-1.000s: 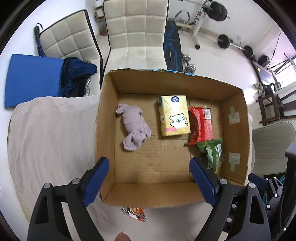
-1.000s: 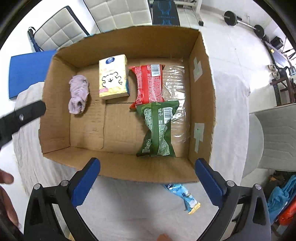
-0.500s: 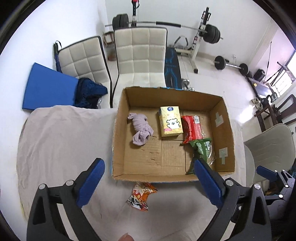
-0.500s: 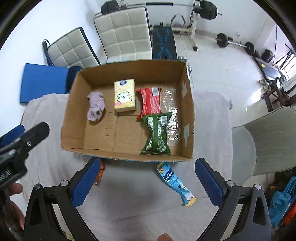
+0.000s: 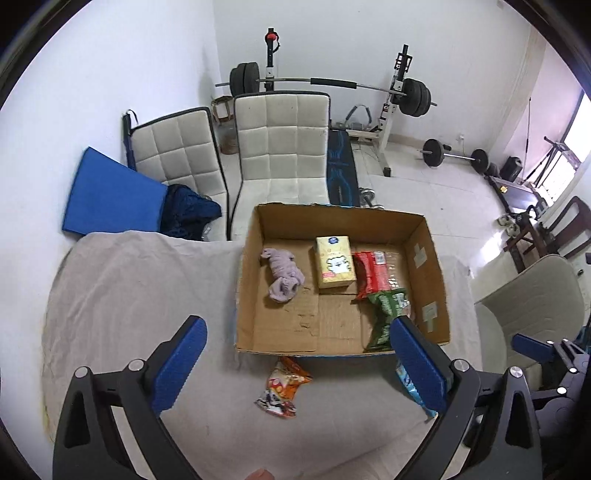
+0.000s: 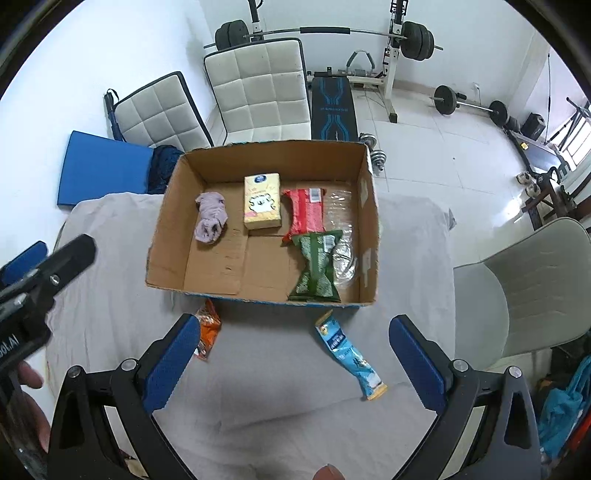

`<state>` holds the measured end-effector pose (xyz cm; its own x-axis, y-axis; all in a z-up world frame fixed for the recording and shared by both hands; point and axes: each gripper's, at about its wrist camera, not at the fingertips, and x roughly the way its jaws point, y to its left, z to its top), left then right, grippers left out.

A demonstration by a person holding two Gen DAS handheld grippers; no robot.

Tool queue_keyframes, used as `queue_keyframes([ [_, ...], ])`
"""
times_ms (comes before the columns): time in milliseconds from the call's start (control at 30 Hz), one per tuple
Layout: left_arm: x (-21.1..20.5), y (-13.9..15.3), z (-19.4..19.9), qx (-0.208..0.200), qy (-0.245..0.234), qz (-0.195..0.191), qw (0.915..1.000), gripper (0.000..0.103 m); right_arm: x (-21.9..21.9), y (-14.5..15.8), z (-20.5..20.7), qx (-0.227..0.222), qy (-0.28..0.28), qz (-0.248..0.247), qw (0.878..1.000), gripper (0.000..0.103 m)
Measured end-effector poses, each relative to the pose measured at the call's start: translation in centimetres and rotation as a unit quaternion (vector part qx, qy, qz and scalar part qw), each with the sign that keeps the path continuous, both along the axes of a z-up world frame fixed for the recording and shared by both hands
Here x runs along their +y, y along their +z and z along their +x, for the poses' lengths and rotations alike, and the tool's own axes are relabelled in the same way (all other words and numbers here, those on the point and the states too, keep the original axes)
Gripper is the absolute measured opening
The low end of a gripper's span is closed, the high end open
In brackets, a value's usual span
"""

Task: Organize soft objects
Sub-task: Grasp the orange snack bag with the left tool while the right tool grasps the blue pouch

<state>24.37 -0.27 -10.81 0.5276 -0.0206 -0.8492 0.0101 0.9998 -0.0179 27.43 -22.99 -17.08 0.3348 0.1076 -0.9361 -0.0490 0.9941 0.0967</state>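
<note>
A cardboard box [image 5: 424, 254] [image 6: 371, 206] sits on a cloth-covered table. Inside lie a lilac cloth [image 5: 282, 275] [image 6: 211, 218], a yellow tissue pack [image 5: 335, 261] [image 6: 261, 206], a red packet [image 5: 372, 268] [image 6: 306, 212], a green packet [image 5: 384, 317] [image 6: 316, 264] and clear plastic [image 6: 341, 236]. An orange snack packet [image 5: 282, 386] [image 6: 207, 330] and a blue packet [image 6: 351, 354] [image 5: 406, 380] lie on the cloth in front of the box. My left gripper [image 5: 295, 365] and right gripper [image 6: 293, 363] are both open and empty, held back above the table's near side.
Two white padded chairs [image 5: 284, 147], a blue mat [image 5: 107, 195] and dark clothing [image 5: 188, 214] stand behind the table. A grey chair [image 6: 528, 288] is at the right. Weight bench and barbells [image 6: 332, 33] fill the back of the room.
Both grippers have pulled back and up from over the box, so the whole box, the table front and the two loose packets show now. Both stay open.
</note>
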Motion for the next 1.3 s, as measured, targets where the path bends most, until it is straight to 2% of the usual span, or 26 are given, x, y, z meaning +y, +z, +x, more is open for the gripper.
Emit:
queue_keyframes([
  [100, 0.2, -1.0, -0.6, 0.004, -0.004, 0.017, 0.9998, 0.102, -1.4, -1.8, -0.5, 0.016, -0.003, -0.014, 1.0, 0.103],
  [167, 0.5, -2.4, -1.0, 0.018, -0.003, 0.024, 0.9995, 0.102, -2.9, -4.3, -0.6, 0.046, -0.005, -0.018, 0.999, 0.103],
  [333, 1.5, -9.0, -1.2, 0.088, 0.006, 0.045, 0.9951, 0.102, -5.1, -11.1, -1.1, 0.116, 0.001, -0.04, 0.992, 0.103],
  [433, 2.1, -14.8, -0.6, 0.162, 0.01, 0.042, 0.9858, 0.102, -5.9, -15.3, -1.4, 0.154, 0.006, -0.041, 0.987, 0.103],
  [567, 2.0, -21.0, 0.0, 0.234, 0.009, 0.044, 0.9713, 0.102, -6.4, -20.0, -1.4, 0.19, 0.007, -0.043, 0.981, 0.103],
  [700, 1.9, -24.9, 0.6, 0.276, 0.002, 0.034, 0.9606, 0.102, -6.7, -23.4, -1.0, 0.211, 0.001, -0.042, 0.977, 0.103],
  [800, 1.5, -26.4, 1.3, 0.288, -0.008, 0.037, 0.957, 0.102, -6.9, -25.4, -0.7, 0.221, -0.001, -0.042, 0.974, 0.103],
  [867, 1.3, -27.1, 1.7, 0.29, -0.014, 0.037, 0.9562, 0.097, -7.0, -26.5, -0.6, 0.225, -0.004, -0.037, 0.974, 0.103],
  [933, 0.9, -27.9, 2.1, 0.302, -0.021, 0.038, 0.9524, 0.079, -7.0, -27.3, -0.5, 0.228, -0.008, -0.025, 0.973, 0.103],
  [967, 0.8, -28.2, 2.1, 0.307, -0.022, 0.038, 0.9508, 0.074, -7.0, -27.6, -0.5, 0.23, -0.014, -0.024, 0.973, 0.101],
  [1033, 0.5, -29.0, 2.0, 0.321, -0.026, 0.035, 0.9459, 0.057, -7.2, -28.3, -0.7, 0.245, -0.033, -0.011, 0.969, 0.076],
  [1100, 0.2, -29.4, 1.6, 0.328, -0.026, 0.032, 0.9437, 0.049, -7.5, -28.8, -1.2, 0.272, -0.056, 0.003, 0.961, 0.07],
  [1233, -0.6, -29.6, 0.3, 0.333, -0.032, 0.026, 0.942, 0.048, -7.4, -28.5, -2.5, 0.306, -0.073, 0.103, 0.943, 0.07],
  [1300, -0.9, -29.6, -0.6, 0.34, -0.034, 0.022, 0.9397, 0.048, -7.3, -27.6, -2.7, 0.295, -0.066, 0.106, 0.947, 0.074],
])
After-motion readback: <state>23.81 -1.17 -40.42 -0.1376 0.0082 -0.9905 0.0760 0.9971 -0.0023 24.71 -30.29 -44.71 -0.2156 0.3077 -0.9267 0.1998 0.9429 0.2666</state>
